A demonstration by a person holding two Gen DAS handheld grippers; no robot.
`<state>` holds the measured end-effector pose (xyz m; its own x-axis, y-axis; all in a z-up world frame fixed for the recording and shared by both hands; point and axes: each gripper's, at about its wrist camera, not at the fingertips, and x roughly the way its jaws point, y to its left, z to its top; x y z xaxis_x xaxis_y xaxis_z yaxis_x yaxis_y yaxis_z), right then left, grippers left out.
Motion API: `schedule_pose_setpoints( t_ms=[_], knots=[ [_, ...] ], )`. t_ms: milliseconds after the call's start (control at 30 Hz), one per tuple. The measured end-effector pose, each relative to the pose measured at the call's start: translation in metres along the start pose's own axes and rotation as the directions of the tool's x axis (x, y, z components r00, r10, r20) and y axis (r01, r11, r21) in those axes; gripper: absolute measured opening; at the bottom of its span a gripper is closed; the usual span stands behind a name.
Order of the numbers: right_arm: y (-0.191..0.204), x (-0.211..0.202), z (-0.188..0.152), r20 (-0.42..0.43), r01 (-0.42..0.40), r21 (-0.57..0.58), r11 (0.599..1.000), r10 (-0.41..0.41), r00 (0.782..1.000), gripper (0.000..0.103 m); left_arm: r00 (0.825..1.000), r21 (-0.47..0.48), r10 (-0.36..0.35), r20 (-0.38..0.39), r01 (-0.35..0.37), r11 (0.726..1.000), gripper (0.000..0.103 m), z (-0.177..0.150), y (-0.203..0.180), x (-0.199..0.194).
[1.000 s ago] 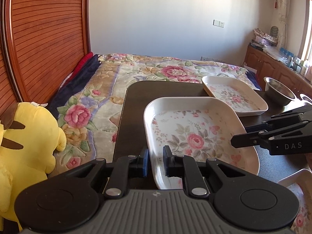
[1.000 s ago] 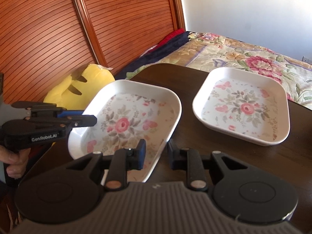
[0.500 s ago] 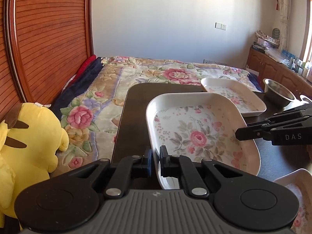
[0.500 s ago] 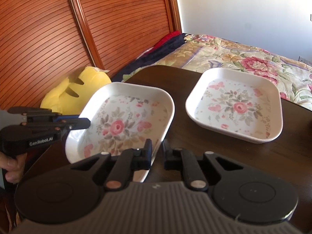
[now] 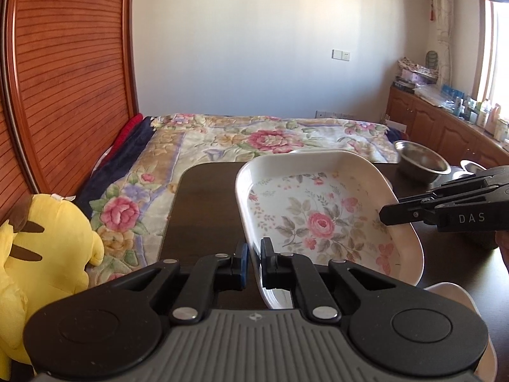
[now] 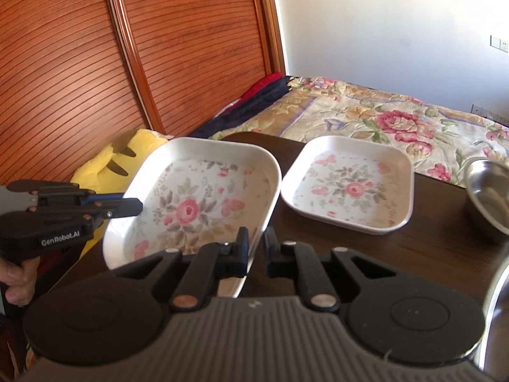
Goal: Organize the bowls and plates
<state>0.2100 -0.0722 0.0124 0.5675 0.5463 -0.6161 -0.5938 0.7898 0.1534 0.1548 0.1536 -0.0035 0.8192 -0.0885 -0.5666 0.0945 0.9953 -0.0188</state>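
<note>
The left gripper (image 5: 253, 256) is clamped on the near left rim of a white square floral plate (image 5: 321, 219), and the right gripper (image 6: 256, 248) is clamped on the opposite rim of the same plate, so the plate hangs between them, tilted and clear of the dark wooden bench (image 5: 203, 210).

Beyond it, a second floral plate (image 6: 348, 187) lies flat on the bench; in the right wrist view the raised plate's far corner sits just beside its near left edge. A steel bowl (image 6: 490, 197) stands at the bench's right side, well apart from the held plate. Another white rim (image 5: 451, 289) shows low at the right of the left wrist view, under the raised plate's corner.

The left part of the bench, along its rounded edge, is bare. That edge borders a bed with a floral quilt (image 5: 254, 140), and a yellow plush toy (image 5: 47, 245) sits off the bench's left edge against the slatted wooden headboard (image 6: 95, 63).

The right gripper's side reads "DAS" (image 5: 471, 218); the left gripper's body reads "GenRobot.AI" (image 6: 60, 242), with a person's fingers (image 6: 17, 281) wrapped below it.
</note>
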Motion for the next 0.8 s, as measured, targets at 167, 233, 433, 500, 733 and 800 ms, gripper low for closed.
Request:
schedule_pose_setpoints(
  t_ms=[167, 233, 433, 500, 733, 800],
  knots=[
    [-0.006, -0.022, -0.010, 0.015, 0.017, 0.008, 1.000, -0.017, 1.000, 0.011, 1.000, 0.022, -0.022, 0.005, 0.022, 1.000, 0.008, -0.004, -0.019, -0.011],
    [-0.009, -0.030, -0.015, 0.014, 0.026, 0.010, 1.000, -0.026, 1.000, 0.011, 0.999, 0.031, -0.032, 0.001, 0.032, 0.999, 0.008, -0.007, -0.028, -0.015],
    [-0.013, -0.053, -0.036, 0.021, 0.049, 0.023, 0.999, -0.049, 0.999, 0.011, 0.998, 0.053, -0.064, -0.012, 0.064, 0.997, 0.008, -0.023, -0.051, -0.027],
    [-0.015, -0.059, -0.043, 0.020, 0.049, 0.031, 0.998, -0.050, 0.999, 0.011, 0.997, 0.057, -0.072, -0.016, 0.073, 0.996, 0.008, -0.027, -0.056, -0.030],
    [-0.017, -0.076, -0.063, 0.013, 0.069, 0.038, 0.997, -0.069, 0.998, 0.011, 0.995, 0.073, -0.092, -0.031, 0.094, 0.993, 0.009, -0.040, -0.075, -0.042],
    [-0.016, -0.079, -0.067, 0.010, 0.070, 0.037, 0.997, -0.070, 0.997, 0.011, 0.995, 0.072, -0.098, -0.037, 0.100, 0.992, 0.009, -0.044, -0.077, -0.044]
  ],
)
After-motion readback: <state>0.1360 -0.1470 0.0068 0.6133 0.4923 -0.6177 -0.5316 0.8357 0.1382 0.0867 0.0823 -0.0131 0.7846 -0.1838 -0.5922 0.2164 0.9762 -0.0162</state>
